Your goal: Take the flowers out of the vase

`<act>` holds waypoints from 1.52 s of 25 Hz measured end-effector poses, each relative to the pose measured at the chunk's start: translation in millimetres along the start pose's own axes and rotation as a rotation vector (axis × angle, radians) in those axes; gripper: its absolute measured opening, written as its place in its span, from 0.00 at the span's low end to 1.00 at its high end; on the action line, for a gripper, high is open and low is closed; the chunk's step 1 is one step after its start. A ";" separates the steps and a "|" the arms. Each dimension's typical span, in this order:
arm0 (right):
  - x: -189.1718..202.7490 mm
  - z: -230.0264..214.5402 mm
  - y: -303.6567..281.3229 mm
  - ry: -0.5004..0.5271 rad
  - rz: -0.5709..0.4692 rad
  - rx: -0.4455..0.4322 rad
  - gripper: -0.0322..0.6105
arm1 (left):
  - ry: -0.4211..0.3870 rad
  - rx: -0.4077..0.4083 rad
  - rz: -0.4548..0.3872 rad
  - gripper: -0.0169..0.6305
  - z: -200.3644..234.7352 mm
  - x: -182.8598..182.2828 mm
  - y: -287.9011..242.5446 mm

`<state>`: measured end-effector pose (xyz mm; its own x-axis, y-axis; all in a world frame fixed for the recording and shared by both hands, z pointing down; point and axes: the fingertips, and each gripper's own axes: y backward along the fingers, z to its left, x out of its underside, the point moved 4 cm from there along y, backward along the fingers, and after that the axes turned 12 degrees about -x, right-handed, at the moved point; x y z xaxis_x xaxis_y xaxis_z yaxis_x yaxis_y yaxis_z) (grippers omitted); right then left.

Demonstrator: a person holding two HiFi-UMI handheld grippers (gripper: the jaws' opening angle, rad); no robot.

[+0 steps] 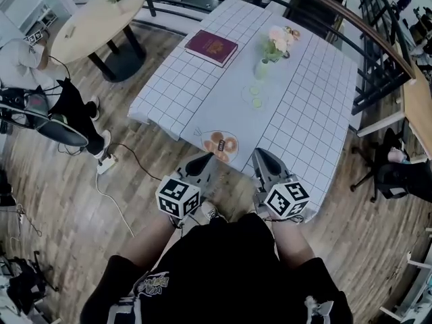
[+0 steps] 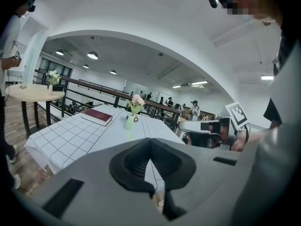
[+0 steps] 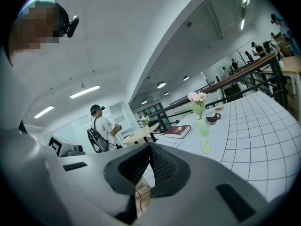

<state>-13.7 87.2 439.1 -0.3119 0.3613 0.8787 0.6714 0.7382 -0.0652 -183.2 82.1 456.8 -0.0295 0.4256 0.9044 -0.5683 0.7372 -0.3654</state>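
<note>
Pink flowers [image 1: 277, 40] stand in a slim pale green vase [image 1: 261, 68] toward the far end of the white checked table [image 1: 310, 106]. The flowers [image 2: 137, 100] and vase [image 2: 130, 122] also show in the left gripper view, and the flowers [image 3: 198, 98] and vase [image 3: 203, 126] in the right gripper view. My left gripper [image 1: 204, 161] and right gripper [image 1: 263, 159] are both shut and empty, side by side at the table's near edge, well short of the vase.
A dark red book [image 1: 211, 47] lies at the far left of the table, a cup [image 1: 291, 32] behind the vase, a plate of pastries [image 1: 220, 144] near the front edge. A coaster with green spots [image 1: 254, 96] lies before the vase. A round table [image 1: 94, 22] and a seated person [image 1: 40, 86] are at left.
</note>
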 end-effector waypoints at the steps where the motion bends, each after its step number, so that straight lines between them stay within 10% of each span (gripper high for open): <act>1: -5.0 -6.5 -2.1 -0.006 0.004 0.002 0.08 | 0.001 -0.002 0.005 0.04 0.1 -4.6 -6.0; 38: -73.5 -152.7 -31.4 -0.028 0.005 -0.071 0.08 | -0.004 -0.120 -0.004 0.04 -12.6 -57.9 -148.4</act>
<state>90.8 -49.5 448.8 -0.3263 0.3811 0.8650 0.7189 0.6942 -0.0347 -86.8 -45.4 455.9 -0.0308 0.4202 0.9069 -0.4664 0.7965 -0.3848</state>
